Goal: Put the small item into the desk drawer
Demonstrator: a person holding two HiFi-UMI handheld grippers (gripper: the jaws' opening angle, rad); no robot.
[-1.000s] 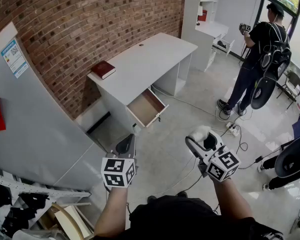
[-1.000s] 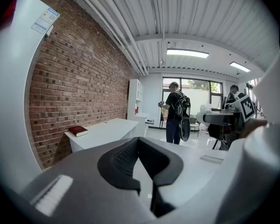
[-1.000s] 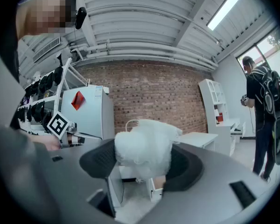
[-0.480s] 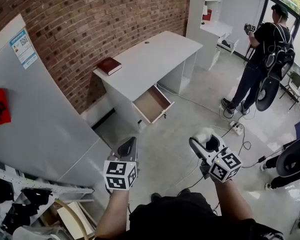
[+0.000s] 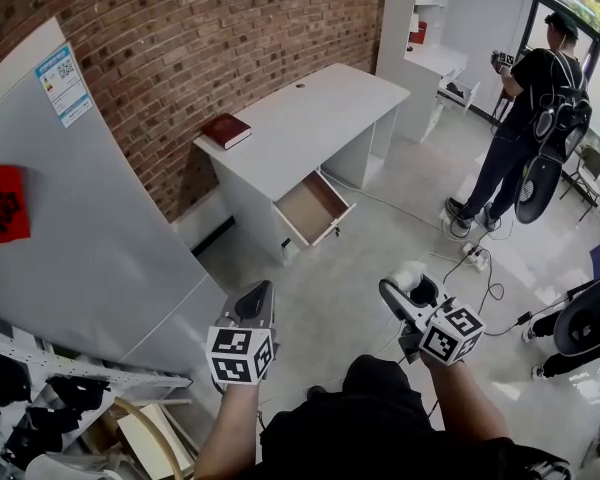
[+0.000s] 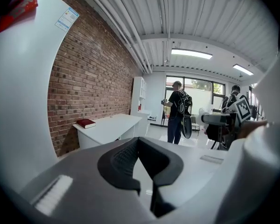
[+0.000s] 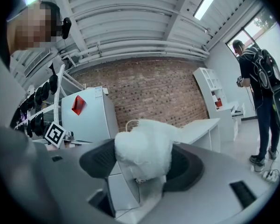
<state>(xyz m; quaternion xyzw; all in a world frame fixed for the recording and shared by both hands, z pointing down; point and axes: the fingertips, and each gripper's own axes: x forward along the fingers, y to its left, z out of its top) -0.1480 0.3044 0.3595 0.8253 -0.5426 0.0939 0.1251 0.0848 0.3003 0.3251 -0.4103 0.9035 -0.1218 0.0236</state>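
Since a second ago the desk [image 5: 310, 118] and its open drawer [image 5: 315, 208] have slid a little right in the head view, and both grippers sit lower in it. Left gripper [image 5: 252, 303] has its pads drawn together on nothing; the drawer lies well ahead of it and off to its right, with a red book [image 5: 226, 130] on the desk beyond. Right gripper [image 5: 412, 290] is clamped on the small item [image 7: 144, 153], a white fluffy lump that bulges up and forward past the pads. The drawer is well ahead of this gripper and to its left, so the item is not yet near it. It looks light, soft and squashable, unlikely to break or slip, though the fluff could cling to the pads on release. Gripping across its middle, as now, seems the right hold. Another person [image 5: 525, 118] stands far ahead to the right.
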